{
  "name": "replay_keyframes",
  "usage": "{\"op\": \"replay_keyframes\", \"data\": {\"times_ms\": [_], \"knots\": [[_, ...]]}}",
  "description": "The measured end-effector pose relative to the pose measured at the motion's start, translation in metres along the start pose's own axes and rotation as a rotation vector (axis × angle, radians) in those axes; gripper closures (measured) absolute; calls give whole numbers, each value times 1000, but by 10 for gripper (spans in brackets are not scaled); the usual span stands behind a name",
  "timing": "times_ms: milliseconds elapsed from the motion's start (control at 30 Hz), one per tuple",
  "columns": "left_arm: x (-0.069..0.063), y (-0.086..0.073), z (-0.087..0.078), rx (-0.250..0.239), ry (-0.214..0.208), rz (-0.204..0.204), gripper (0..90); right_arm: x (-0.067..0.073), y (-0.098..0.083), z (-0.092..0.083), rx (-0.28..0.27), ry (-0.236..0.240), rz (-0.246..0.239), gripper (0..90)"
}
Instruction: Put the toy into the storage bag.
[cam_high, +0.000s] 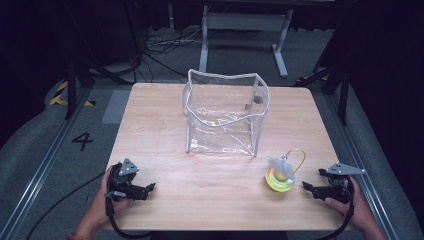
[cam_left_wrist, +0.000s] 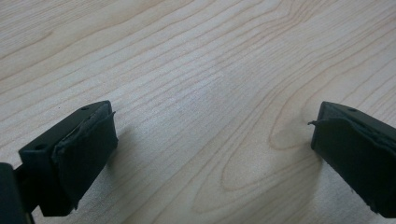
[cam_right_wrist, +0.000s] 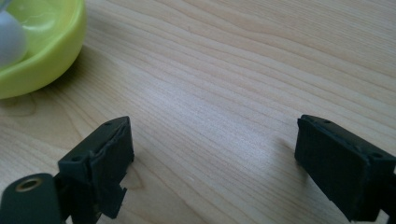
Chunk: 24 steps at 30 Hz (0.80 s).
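Both grippers rest low at the near edge of the table (cam_high: 150, 135), one at each corner. The left gripper (cam_high: 150, 188) has its jaws spread wide over bare wood, nothing between them; likely parked out of the way. The right gripper (cam_high: 306, 186) is likewise released, jaws wide and empty, pointing toward the yellow-green toy (cam_high: 280, 179) just beside it. In the right gripper view the toy's rim (cam_right_wrist: 42, 51) sits up and left of the jaws, apart from them. The toy stands on the table near the right front, a yellow loop arching up from it, which probably serves as a handle. The clear bag (cam_high: 225, 112) stands upright mid-table with its mouth open and nothing visible inside, well apart from the toy; probably propped so for loading.
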<state>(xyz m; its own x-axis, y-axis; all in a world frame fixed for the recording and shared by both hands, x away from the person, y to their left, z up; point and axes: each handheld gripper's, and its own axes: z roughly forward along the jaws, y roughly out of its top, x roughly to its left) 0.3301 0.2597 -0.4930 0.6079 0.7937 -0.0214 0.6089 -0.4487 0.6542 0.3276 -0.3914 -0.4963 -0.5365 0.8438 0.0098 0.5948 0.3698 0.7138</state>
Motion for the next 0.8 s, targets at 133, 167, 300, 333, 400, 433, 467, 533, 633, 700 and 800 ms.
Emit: {"op": "replay_keyframes", "data": {"times_ms": [133,167,300,333,400,433,467,533,633,700,800], "knots": [[0,0,0,1,-2,2,5,-2,0,-1,8,24,-23,113],[0,0,0,1,-2,2,5,-3,0,-1,13,27,-25,113],[0,0,0,1,1,-2,5,-3,5,-2,60,32,-31,114],[0,0,0,1,1,-2,5,-3,6,-2,66,33,-32,114],[0,0,0,1,1,-2,5,-3,9,-2,88,36,-39,124],[0,0,0,0,1,-3,5,-3,10,-2,97,38,-45,142],[0,0,0,0,1,-3,5,-3,10,-2,97,38,-45,142],[0,0,0,0,2,-4,5,-2,13,-4,122,56,-68,205],[0,0,0,-2,3,-4,5,0,16,-7,144,66,-96,209],[0,0,0,0,3,-3,5,2,19,-9,150,76,-100,210],[0,0,0,-1,3,-4,5,7,26,-16,158,104,-126,214]]}}
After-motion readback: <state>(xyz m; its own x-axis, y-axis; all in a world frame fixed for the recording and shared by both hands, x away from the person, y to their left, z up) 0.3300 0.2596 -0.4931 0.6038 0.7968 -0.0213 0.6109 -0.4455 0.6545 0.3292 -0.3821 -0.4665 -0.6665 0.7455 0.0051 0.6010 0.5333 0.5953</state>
